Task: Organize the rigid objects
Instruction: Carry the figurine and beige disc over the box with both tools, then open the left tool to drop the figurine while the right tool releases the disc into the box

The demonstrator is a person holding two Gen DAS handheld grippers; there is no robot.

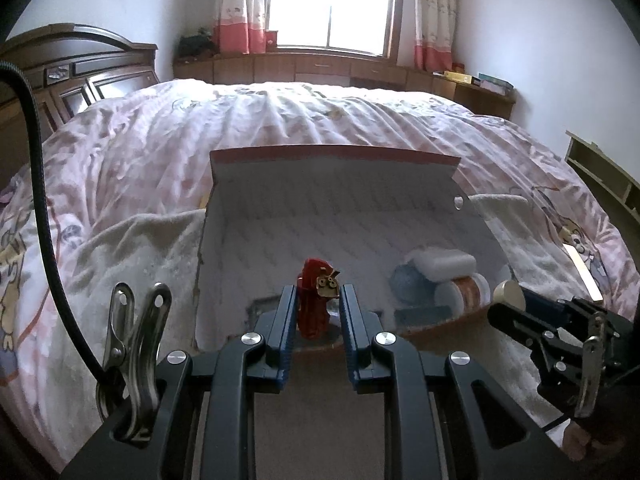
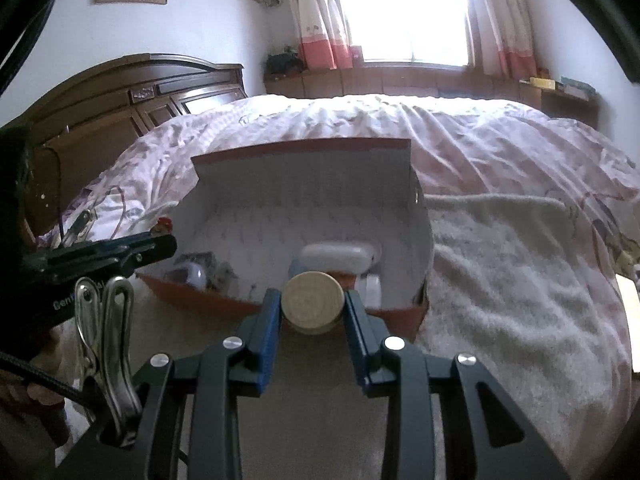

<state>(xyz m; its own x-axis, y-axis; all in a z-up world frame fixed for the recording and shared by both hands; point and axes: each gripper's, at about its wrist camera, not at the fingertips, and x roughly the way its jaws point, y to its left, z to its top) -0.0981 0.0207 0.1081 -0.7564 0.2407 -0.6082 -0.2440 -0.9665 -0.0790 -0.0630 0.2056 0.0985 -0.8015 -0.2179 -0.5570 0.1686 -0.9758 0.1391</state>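
An open cardboard box (image 1: pixel 332 200) with a white inside and an orange rim lies on the bed; it also shows in the right wrist view (image 2: pixel 304 200). My left gripper (image 1: pixel 318 300) is shut on a red toy figure (image 1: pixel 314 308) at the box's near edge. My right gripper (image 2: pixel 314 304) is shut on a pale round wooden disc (image 2: pixel 314 306), also at the near edge. The right gripper shows in the left wrist view (image 1: pixel 520 304) with the disc (image 1: pixel 509 295). Inside the box lie a white case (image 1: pixel 444 262), a blue object (image 1: pixel 408 284) and a white-and-orange roll (image 1: pixel 466 294).
The box rests on a cream fleece blanket (image 2: pixel 500 260) over a pink patterned quilt (image 1: pixel 280 120). A dark wooden headboard (image 2: pixel 132 96) stands on the left. A low wooden cabinet (image 1: pixel 320 66) runs under the window. A small purple-white object (image 2: pixel 192 274) lies in the box's left part.
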